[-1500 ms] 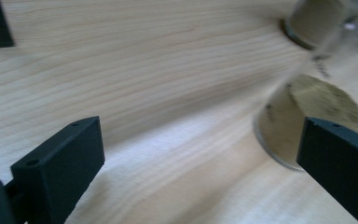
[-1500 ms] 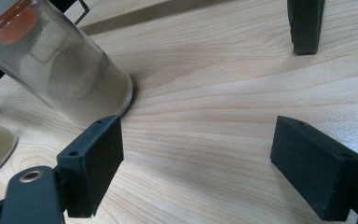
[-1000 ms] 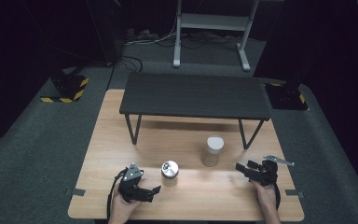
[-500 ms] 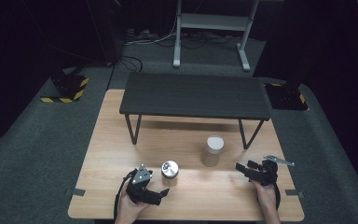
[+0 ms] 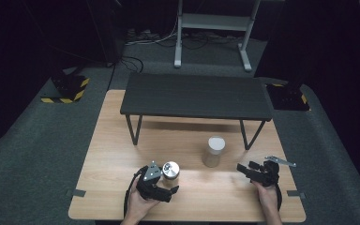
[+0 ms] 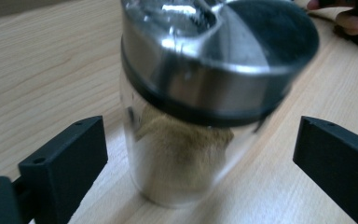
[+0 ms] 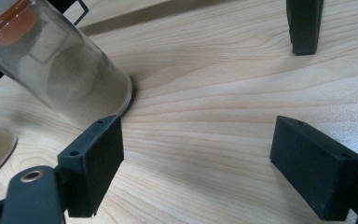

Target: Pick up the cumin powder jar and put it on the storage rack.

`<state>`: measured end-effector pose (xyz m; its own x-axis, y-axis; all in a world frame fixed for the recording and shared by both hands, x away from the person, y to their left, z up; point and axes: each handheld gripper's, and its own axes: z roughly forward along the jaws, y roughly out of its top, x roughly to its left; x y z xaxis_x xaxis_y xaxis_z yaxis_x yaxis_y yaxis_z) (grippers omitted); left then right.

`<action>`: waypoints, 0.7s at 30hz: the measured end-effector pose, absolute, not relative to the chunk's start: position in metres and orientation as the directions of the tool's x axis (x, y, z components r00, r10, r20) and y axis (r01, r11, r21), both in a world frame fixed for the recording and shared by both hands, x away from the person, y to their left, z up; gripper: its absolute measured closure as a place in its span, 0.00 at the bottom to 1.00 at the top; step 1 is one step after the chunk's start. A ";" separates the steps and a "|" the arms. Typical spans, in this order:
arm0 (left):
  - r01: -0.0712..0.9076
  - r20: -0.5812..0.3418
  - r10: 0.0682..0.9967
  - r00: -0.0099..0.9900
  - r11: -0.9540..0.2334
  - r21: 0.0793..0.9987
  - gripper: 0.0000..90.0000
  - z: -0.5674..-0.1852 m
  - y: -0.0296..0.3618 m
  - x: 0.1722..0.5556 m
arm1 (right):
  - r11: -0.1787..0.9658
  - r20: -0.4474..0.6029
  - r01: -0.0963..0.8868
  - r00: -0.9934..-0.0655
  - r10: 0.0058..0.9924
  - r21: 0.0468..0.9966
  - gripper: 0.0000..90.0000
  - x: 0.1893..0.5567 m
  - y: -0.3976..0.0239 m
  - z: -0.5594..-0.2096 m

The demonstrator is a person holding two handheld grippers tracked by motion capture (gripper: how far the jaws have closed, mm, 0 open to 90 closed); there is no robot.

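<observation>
A small glass jar (image 5: 171, 169) with a shiny metal lid and brown powder stands on the wooden table (image 5: 117, 140) near its front. My left gripper (image 5: 168, 182) is right beside it. In the left gripper view the jar (image 6: 191, 116) stands between the two black jaws of my left gripper (image 6: 200, 140), with a gap on each side. The jaws have just been closing a little and do not touch the glass. A taller jar (image 5: 214, 151) with a white lid stands to the right. My right gripper (image 5: 243, 169) rests open to the right of it, with bare wood between the jaws of my right gripper (image 7: 200, 135).
A low black shelf (image 5: 197, 96) on thin metal legs spans the back half of the table. One leg (image 7: 304, 25) shows ahead of my right gripper, the tall jar (image 7: 60, 70) to its left. Dark floor surrounds the table.
My left gripper has slid to the right, up to the small jar, so that the jar now stands between its jaws. The right gripper has kept still.
</observation>
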<state>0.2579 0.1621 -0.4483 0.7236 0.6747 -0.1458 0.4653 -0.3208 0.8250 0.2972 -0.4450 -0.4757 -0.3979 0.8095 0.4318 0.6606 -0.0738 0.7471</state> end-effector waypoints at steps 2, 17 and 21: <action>0.464 -0.143 0.675 0.724 -0.323 0.825 0.05 -0.448 0.160 0.259 | -0.073 0.431 0.660 -0.398 0.810 0.748 0.19 0.297 -0.445 -0.476; 0.455 -0.108 0.680 0.725 -0.356 0.816 0.11 -0.448 0.136 0.271 | -0.073 0.433 0.661 -0.401 0.807 0.747 0.18 0.298 -0.446 -0.476; 0.454 -0.098 0.691 0.716 -0.355 0.817 0.15 -0.449 0.132 0.271 | -0.072 0.433 0.660 -0.402 0.807 0.747 0.18 0.298 -0.446 -0.476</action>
